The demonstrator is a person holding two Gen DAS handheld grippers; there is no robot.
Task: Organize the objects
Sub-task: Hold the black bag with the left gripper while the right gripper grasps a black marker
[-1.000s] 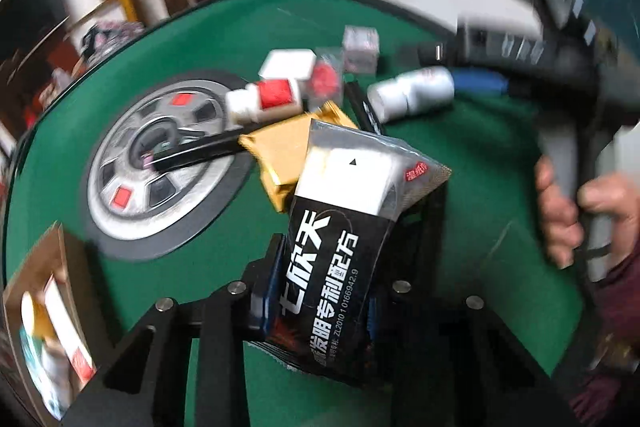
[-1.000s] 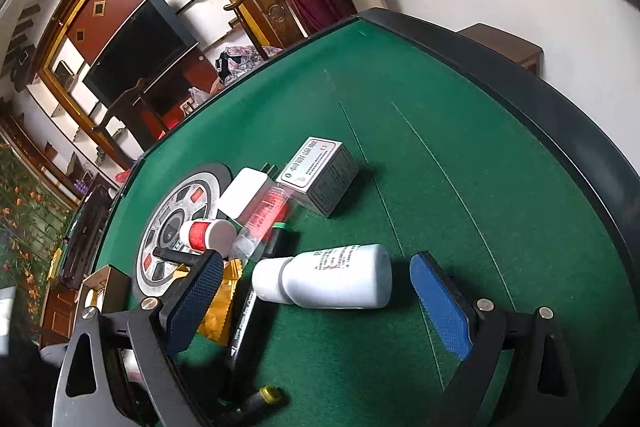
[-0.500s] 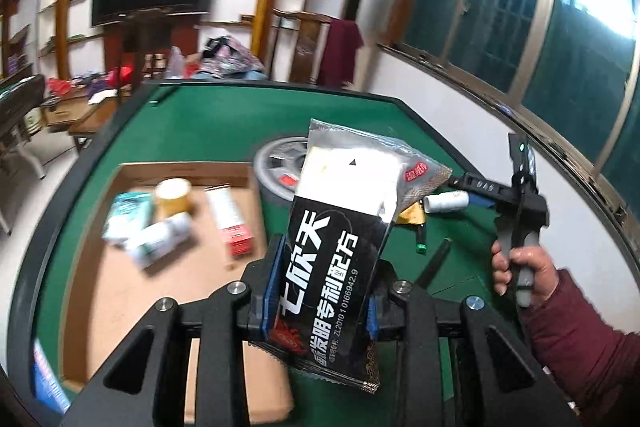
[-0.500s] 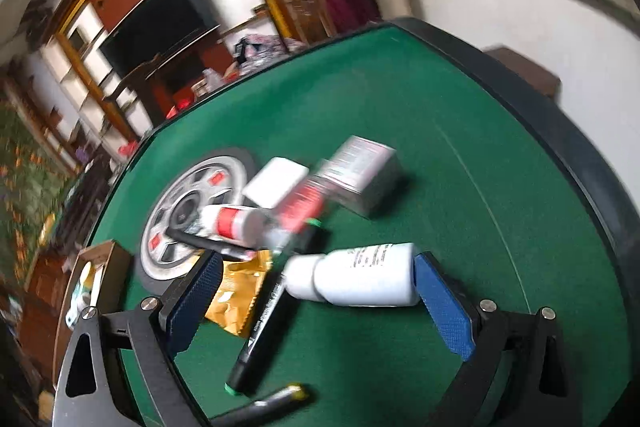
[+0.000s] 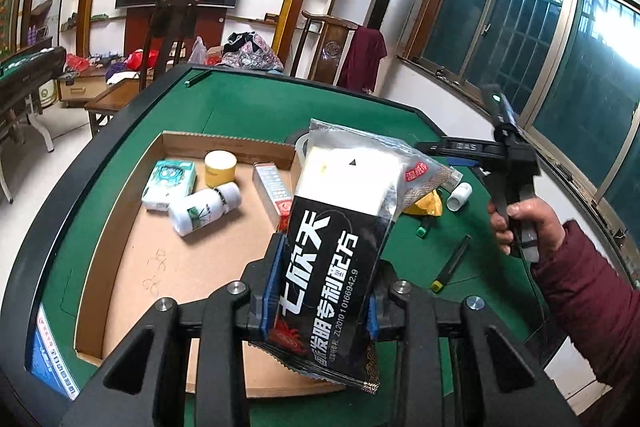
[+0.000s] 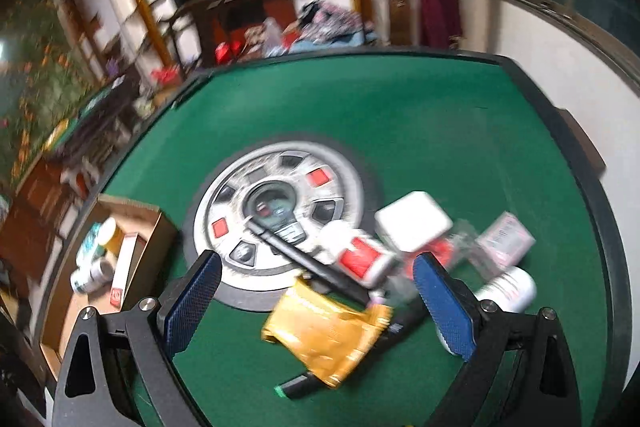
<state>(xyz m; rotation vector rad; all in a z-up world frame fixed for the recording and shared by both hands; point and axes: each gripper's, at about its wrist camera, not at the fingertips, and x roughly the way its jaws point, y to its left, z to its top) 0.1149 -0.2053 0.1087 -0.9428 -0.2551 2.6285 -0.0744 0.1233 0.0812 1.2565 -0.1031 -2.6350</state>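
My left gripper [image 5: 320,291] is shut on a black and silver foil packet [image 5: 340,239], held upright over the near right part of a shallow cardboard box [image 5: 132,227]. The box holds a white bottle [image 5: 204,207], a teal packet [image 5: 170,183], a yellow-capped jar [image 5: 219,169] and a red and white carton [image 5: 274,189]. My right gripper [image 6: 316,303] stands open above a pile on the green table: a gold packet [image 6: 324,335], a black pen [image 6: 308,263], a red and white bottle [image 6: 358,259], a white bottle [image 6: 510,287]. Nothing lies between its pads.
A round wheel-shaped panel [image 6: 280,187] sits in the table's middle. A white flat box [image 6: 414,225] and a pink carton [image 6: 506,237] lie at the right of the pile. A hand in a dark red sleeve [image 5: 576,283] holds the right gripper. Loose markers [image 5: 450,263] lie on the felt.
My left gripper carried the packet from over the pile across to above the cardboard box and rolled upright. My right gripper moved off the white bottle toward the gold packet, staying open.
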